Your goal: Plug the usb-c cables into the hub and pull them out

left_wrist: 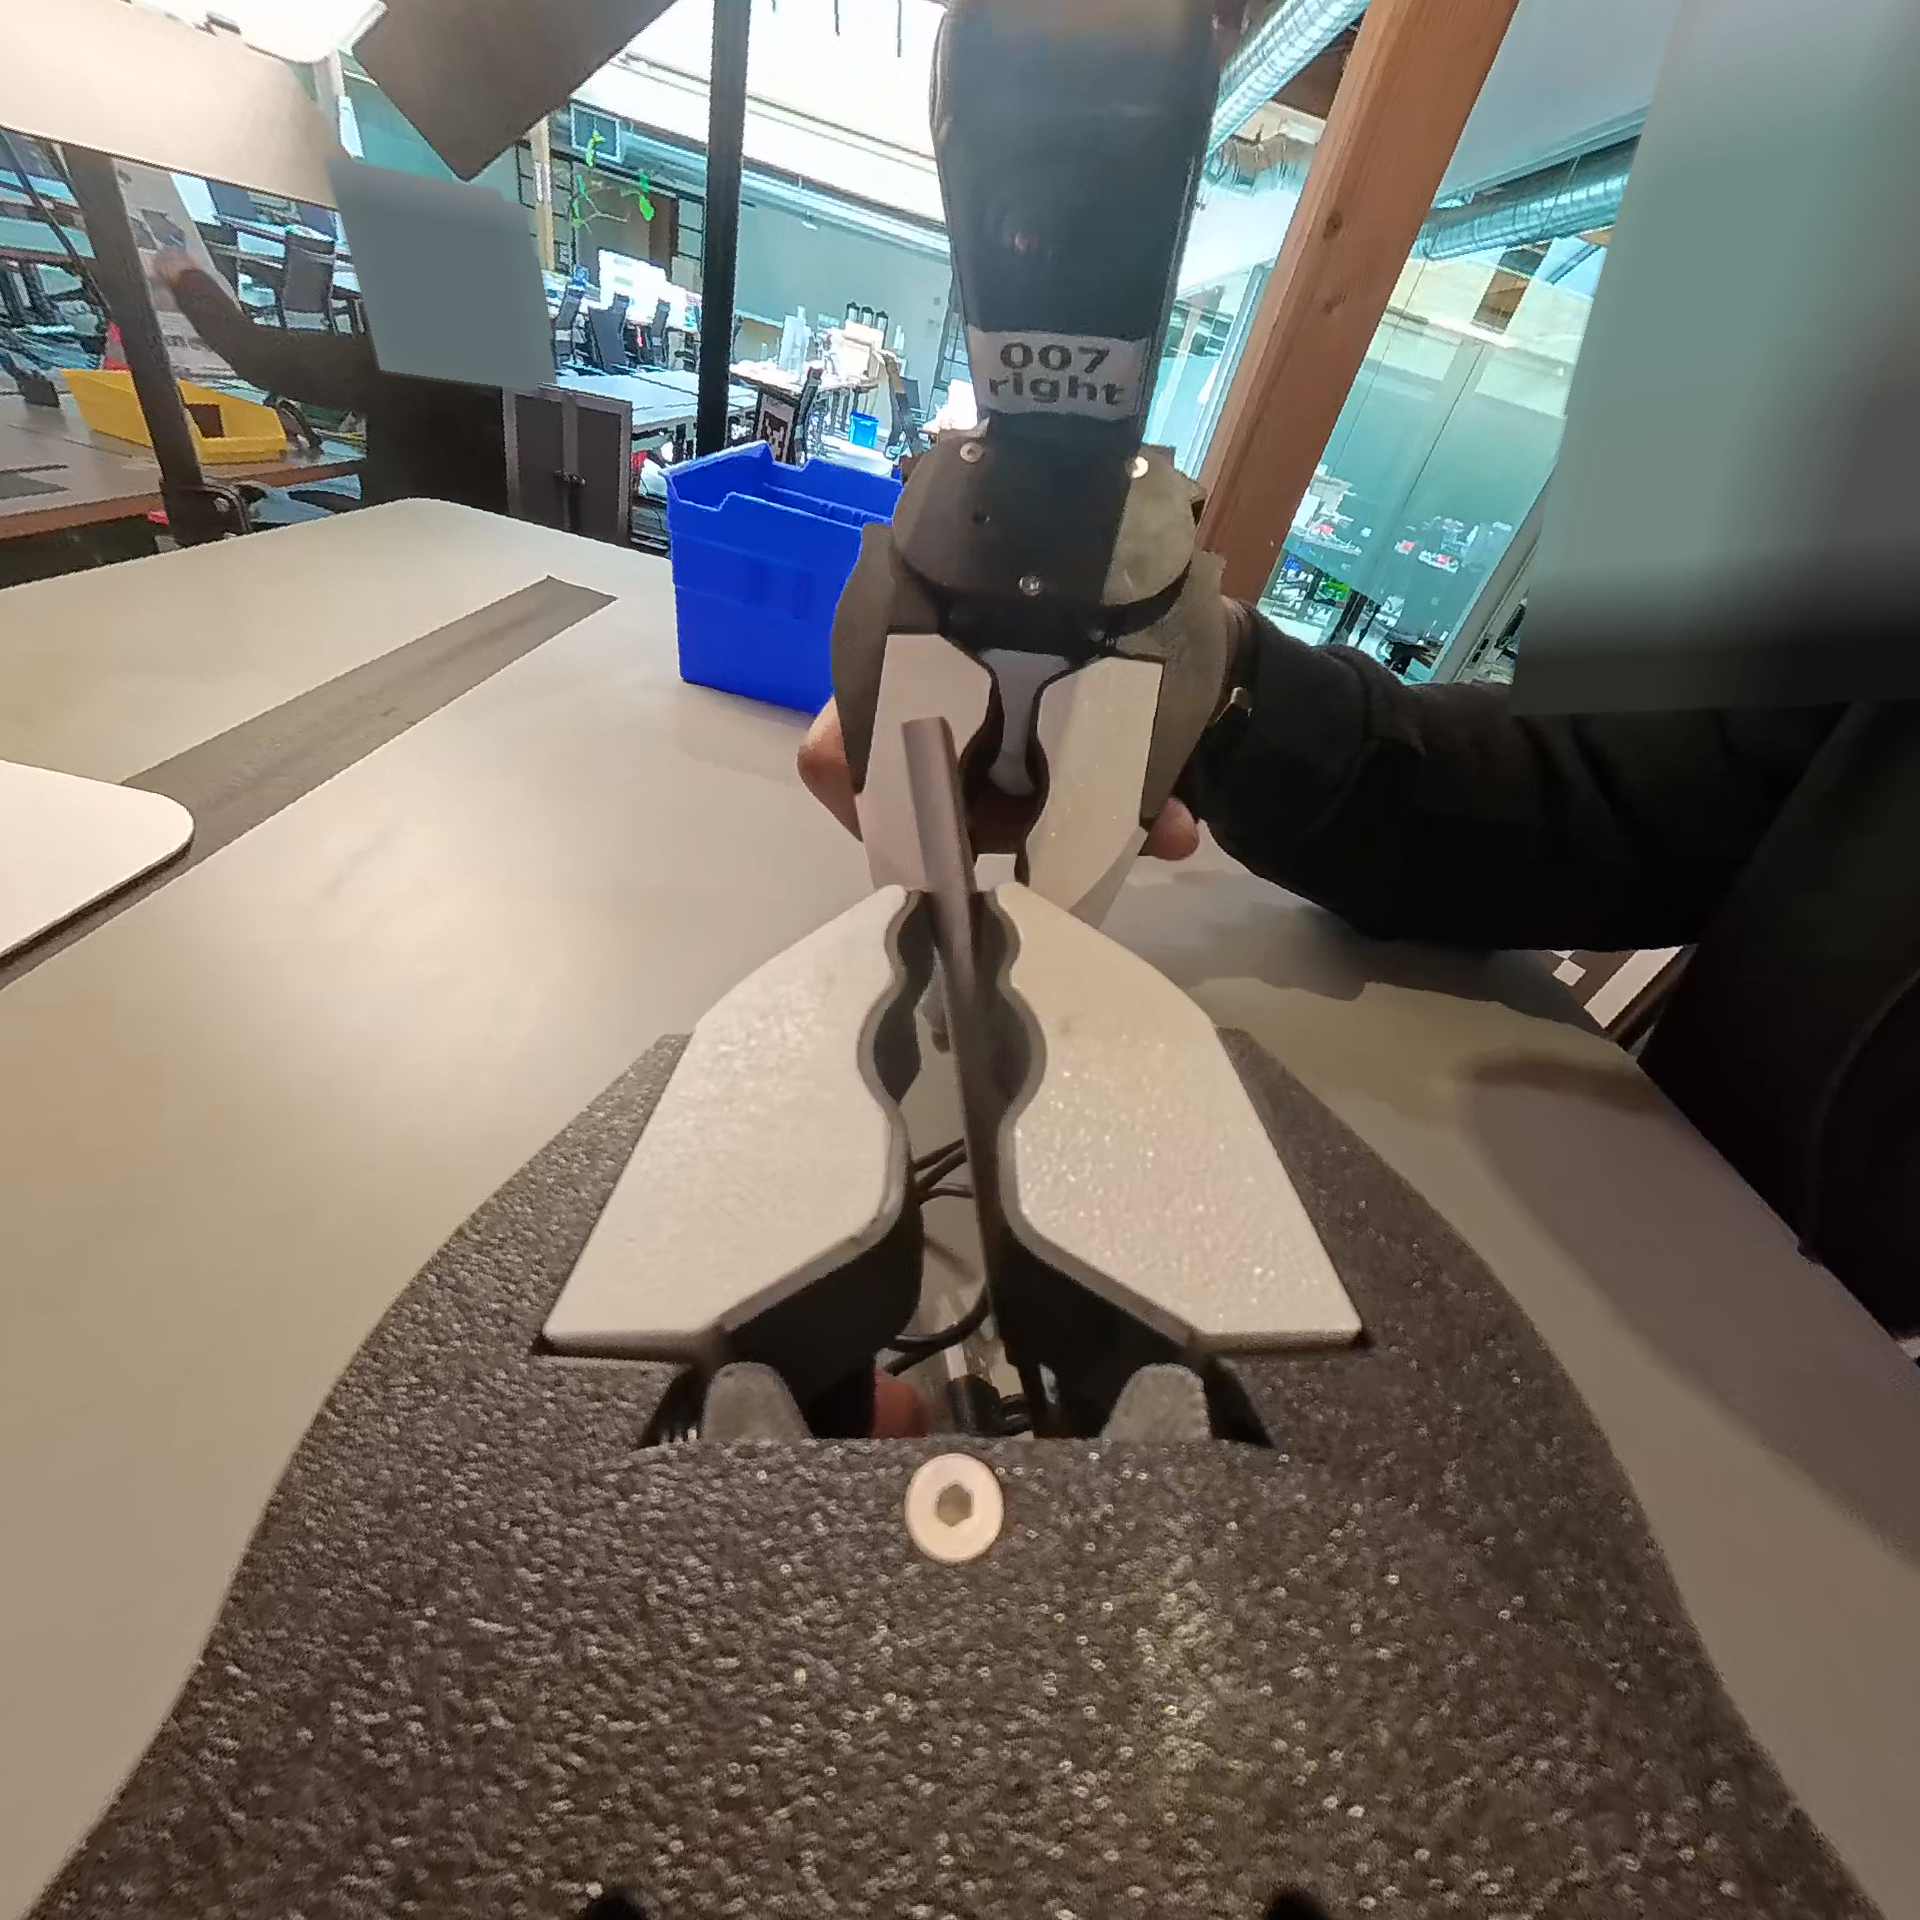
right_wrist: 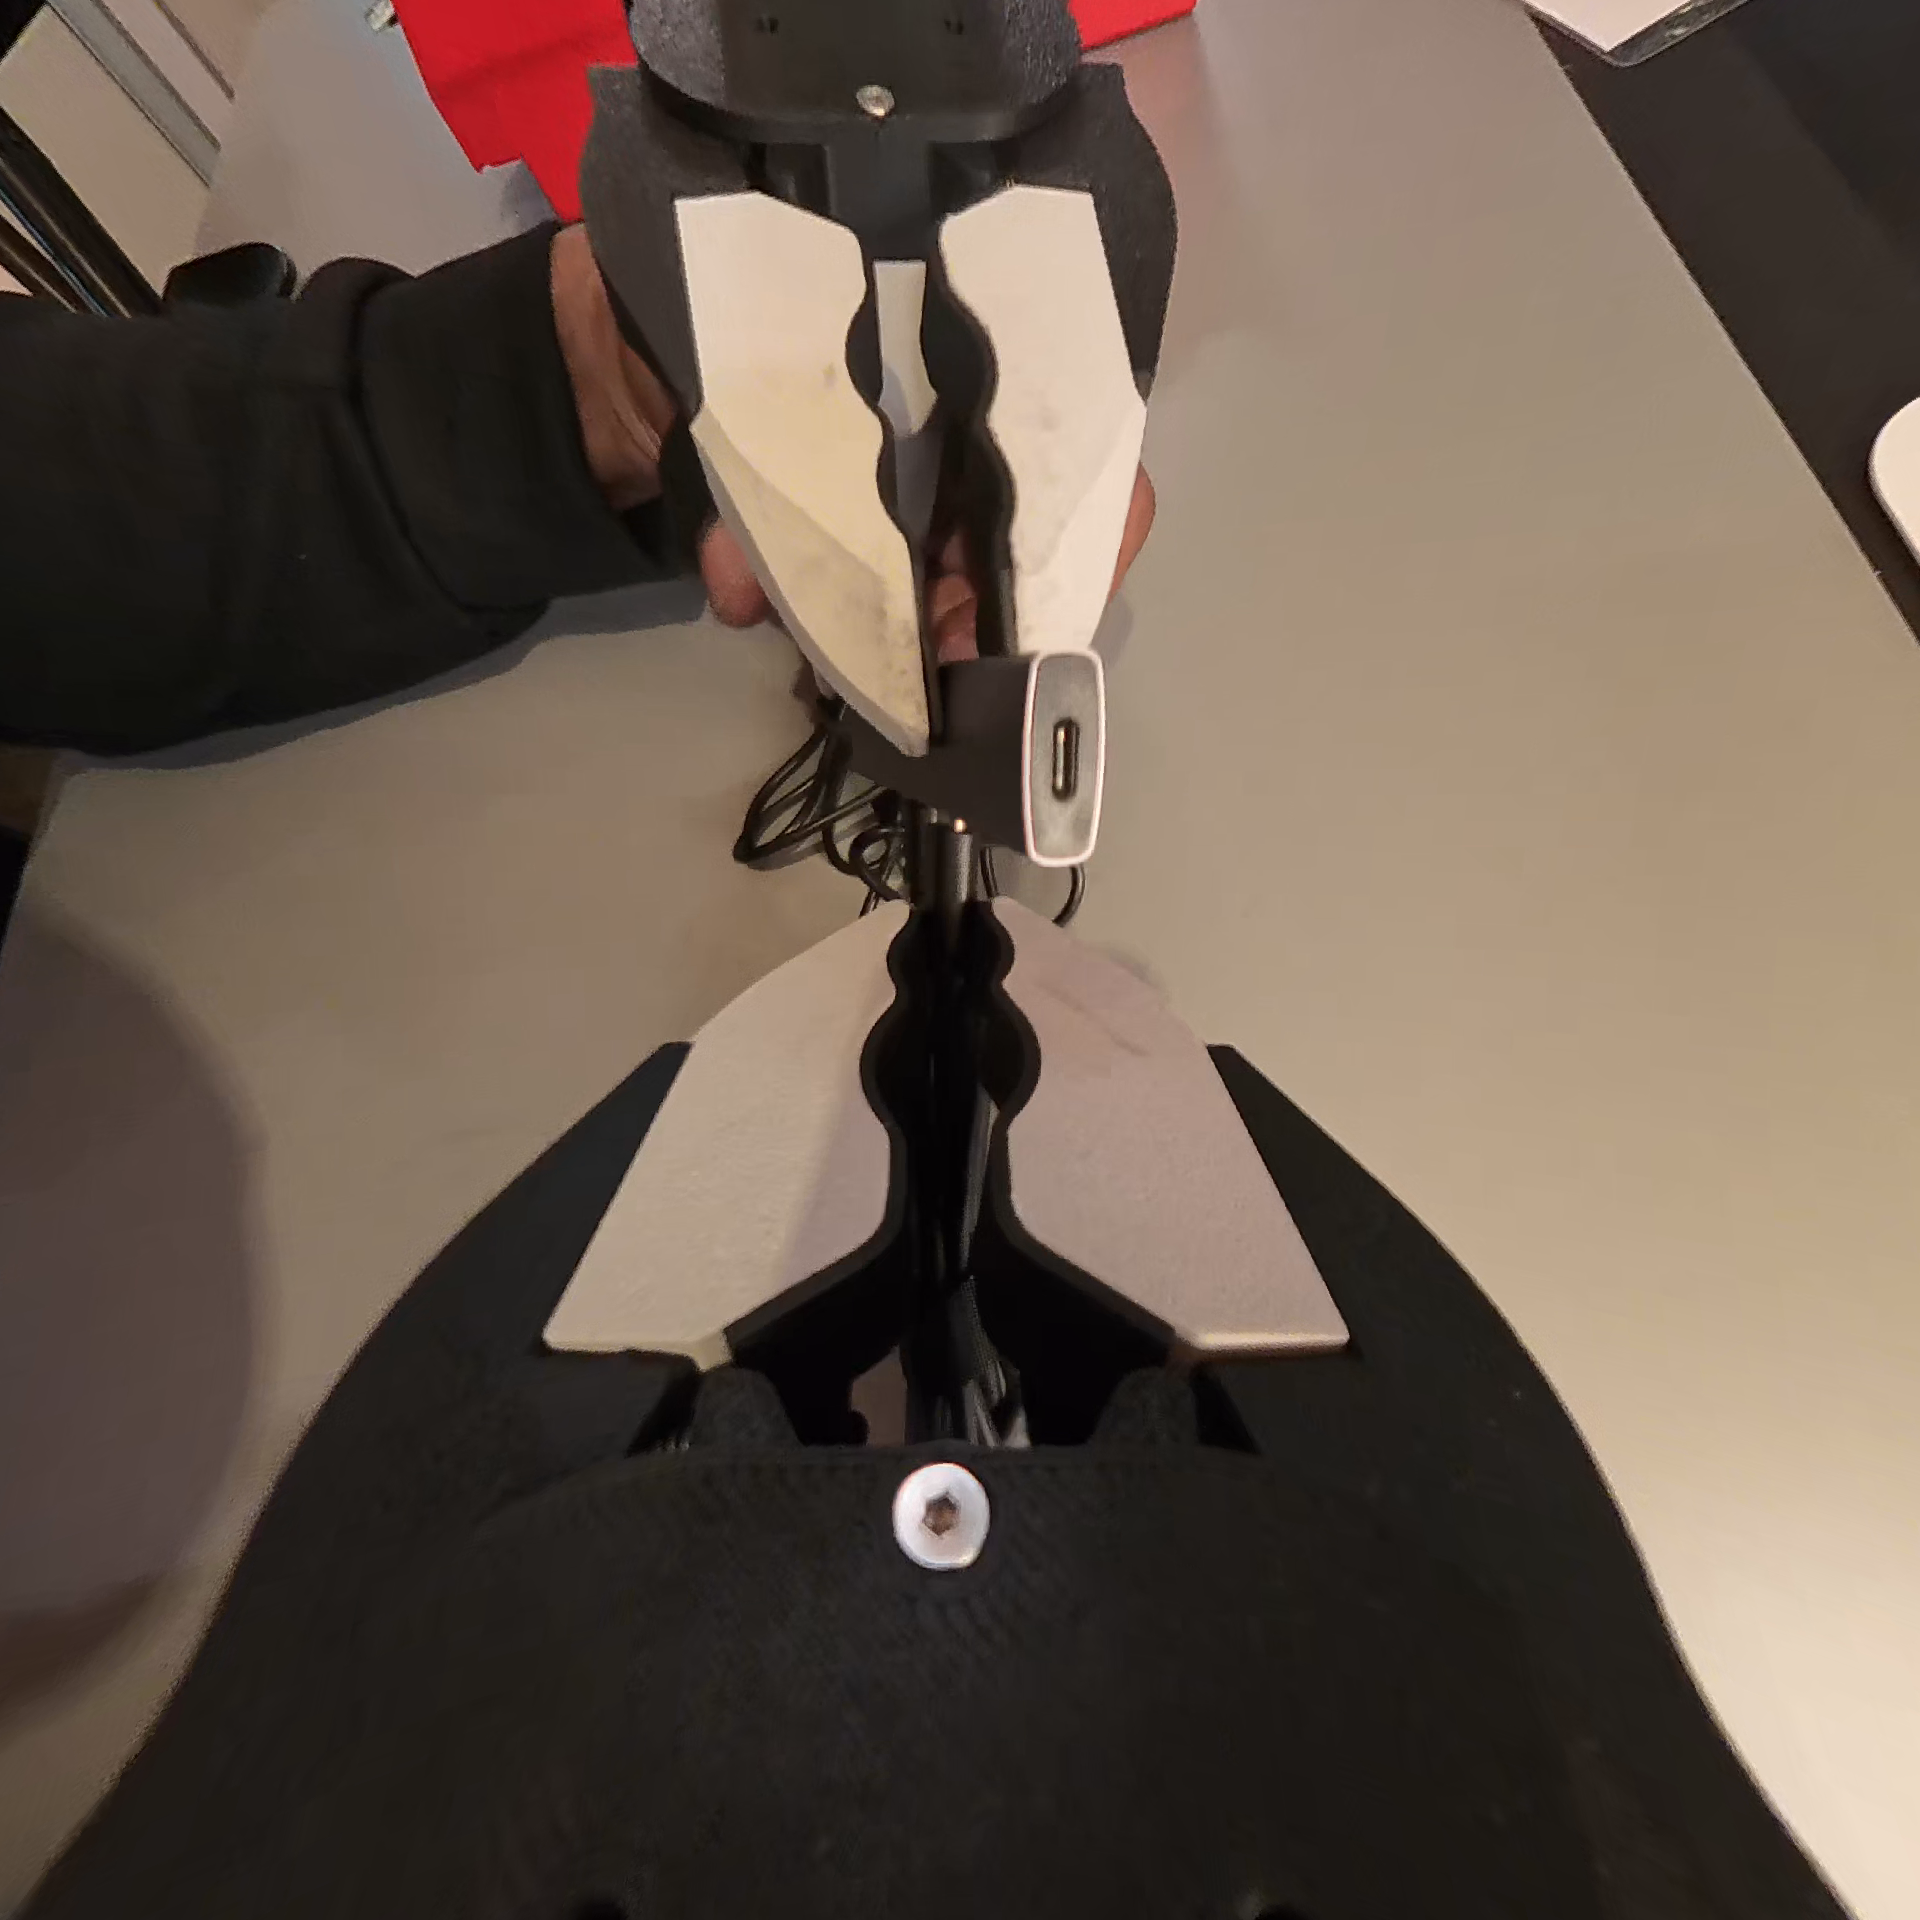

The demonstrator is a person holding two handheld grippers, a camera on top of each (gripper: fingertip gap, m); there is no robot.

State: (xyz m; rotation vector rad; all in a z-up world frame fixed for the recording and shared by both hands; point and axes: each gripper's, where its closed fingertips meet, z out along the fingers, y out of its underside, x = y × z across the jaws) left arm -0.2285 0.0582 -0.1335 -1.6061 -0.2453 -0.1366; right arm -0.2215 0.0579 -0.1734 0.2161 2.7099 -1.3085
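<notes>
A: Grey table (right_wrist: 1455, 623) below you, a blue bin (left_wrist: 774, 582) at its far edge. Where's the hub?

B: You've got the hub (right_wrist: 1039, 758) pinched in the left gripper (left_wrist: 951, 904), lifted off the table, its end port facing the right camera. Your right gripper (right_wrist: 951, 914) is clamped on a black cable (right_wrist: 951, 1091); its plug tip sits just under the hub, and whether it's seated I can't tell.

A: What could go wrong?

B: The hub looks held near its edge and tilted. Push off-axis and it may twist in the fingers, or the plug may jam. More cables (right_wrist: 821, 810) lie tangled below and could snag.
</notes>
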